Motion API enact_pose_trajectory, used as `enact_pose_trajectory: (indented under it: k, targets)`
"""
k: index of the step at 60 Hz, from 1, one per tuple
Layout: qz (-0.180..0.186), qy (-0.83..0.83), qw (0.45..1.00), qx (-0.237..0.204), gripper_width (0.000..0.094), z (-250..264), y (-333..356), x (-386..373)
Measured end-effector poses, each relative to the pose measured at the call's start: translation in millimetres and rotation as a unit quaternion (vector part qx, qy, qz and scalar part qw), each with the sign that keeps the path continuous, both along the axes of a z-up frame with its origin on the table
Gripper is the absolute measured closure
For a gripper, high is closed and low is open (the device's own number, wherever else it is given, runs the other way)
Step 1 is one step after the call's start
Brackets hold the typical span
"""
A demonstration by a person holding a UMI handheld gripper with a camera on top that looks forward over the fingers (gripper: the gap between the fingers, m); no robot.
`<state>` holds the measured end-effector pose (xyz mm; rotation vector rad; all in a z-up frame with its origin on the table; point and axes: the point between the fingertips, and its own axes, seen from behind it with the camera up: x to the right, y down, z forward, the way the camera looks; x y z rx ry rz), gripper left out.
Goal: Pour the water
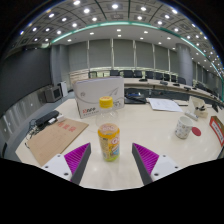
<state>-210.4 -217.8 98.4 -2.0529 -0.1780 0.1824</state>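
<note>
Hand-held gripper [110,163]: fingers spread wide, nothing between the pads, no contact with anything.

Can [108,142]: one only, upright on the counter [150,130], just ahead of the fingers at 12 o'clock, roughly centred on the gap. Yellow printed wrap, pale lid or top. Apart from both fingers.

Handling, judged: looks like a slim cylinder with a rigid or semi-rigid wall; could be a drink can or a lidded tumbler, cannot tell which. If it holds water it will be moderately heavy and top-loaded when tipped. The printed surface is probably smooth, so slip under the pads is a risk. If thin-walled, a hard squeeze could dent it. Best hold: around the mid-body, pads on opposite sides, a little above centre so the tilt stays controlled. Whether the top is open cannot be seen.

Cup [184,127]: one, pale, on the counter at 2 o'clock from the can, well apart from it. Likely the receiving vessel; open mouth looks up.

Counts of the rest:
- Box [98,98]: one, white with a yellow mark, beyond the can at 11 o'clock.
- Brown sheet [55,138]: one, flat, at 9 o'clock from the can.
- Red item [217,132]: one, at 3 o'clock past the cup; identity unclear.
- Papers [164,104]: one stack, beyond the cup at 1 o'clock.
</note>
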Motion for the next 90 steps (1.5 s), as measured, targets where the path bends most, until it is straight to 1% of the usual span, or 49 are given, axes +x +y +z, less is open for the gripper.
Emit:
enact_pose_trajectory:
  k: [4, 7, 12, 14, 19, 20, 23, 30, 33, 37, 44, 49, 54, 59, 64, 66, 75, 81, 83, 84, 87, 90]
  targets:
    - [-0.014, 0.003, 1.0, 0.021, 0.0078, -5.2, 29.7, -12.3]
    - [-0.031, 0.0, 0.999, 0.031, 0.0083, -11.2, 49.1, -14.3]
    - [-0.042, -0.004, 0.998, 0.04, 0.0116, -21.8, 73.3, -18.2]
    - [-0.045, -0.007, 0.998, 0.044, 0.0172, -24.4, 80.6, -19.2]
    - [-0.043, -0.026, 0.997, 0.059, 0.0378, -29.5, 93.3, -21.0]
    - [-0.041, -0.028, 0.997, 0.064, 0.04, -28.5, 92.4, -21.6]
    - [-0.036, -0.032, 0.996, 0.071, 0.0424, -27.1, 94.2, -22.8]
    - [-0.026, -0.024, 0.997, 0.067, 0.0513, -25.1, 98.7, -30.2]
    - [-0.028, -0.016, 0.997, 0.065, 0.0531, -18.6, 99.8, -28.0]
    - [-0.03, 0.012, 0.997, 0.066, 0.0531, -4.5, 104.2, -24.5]
    - [-0.05, 0.115, 0.99, 0.072, 0.0532, 47.8, 116.7, -10.0]
    - [-0.06, 0.229, 0.969, 0.077, 0.0533, 88.2, 125.9, 12.7]
    - [-0.064, 0.352, 0.931, 0.071, 0.0533, 126.1, 144.4, 40.5]
    - [-0.066, 0.49, 0.868, 0.054, 0.0535, 160.6, 152.2, 65.8]
    - [-0.079, 0.606, 0.791, 0.031, 0.0534, 161.9, 181.3, 107.6]
    - [-0.087, 0.643, 0.761, 0.023, 0.0533, 164.4, 181.7, 122.1]
    - [-0.115, 0.756, 0.644, -0.011, 0.0532, 141.6, 207.7, 172.4]
    - [-0.129, 0.818, 0.559, -0.034, 0.0535, 124.4, 214.0, 195.1]
    - [-0.135, 0.835, 0.532, -0.042, 0.0536, 121.0, 206.1, 205.5]
    - [-0.139, 0.839, 0.525, -0.044, 0.0537, 112.2, 221.5, 203.6]
    - [-0.142, 0.853, 0.5, -0.053, 0.0535, 102.5, 222.1, 208.5]
    - [-0.148, 0.858, 0.489, -0.063, 0.0535, 93.1, 220.8, 209.9]
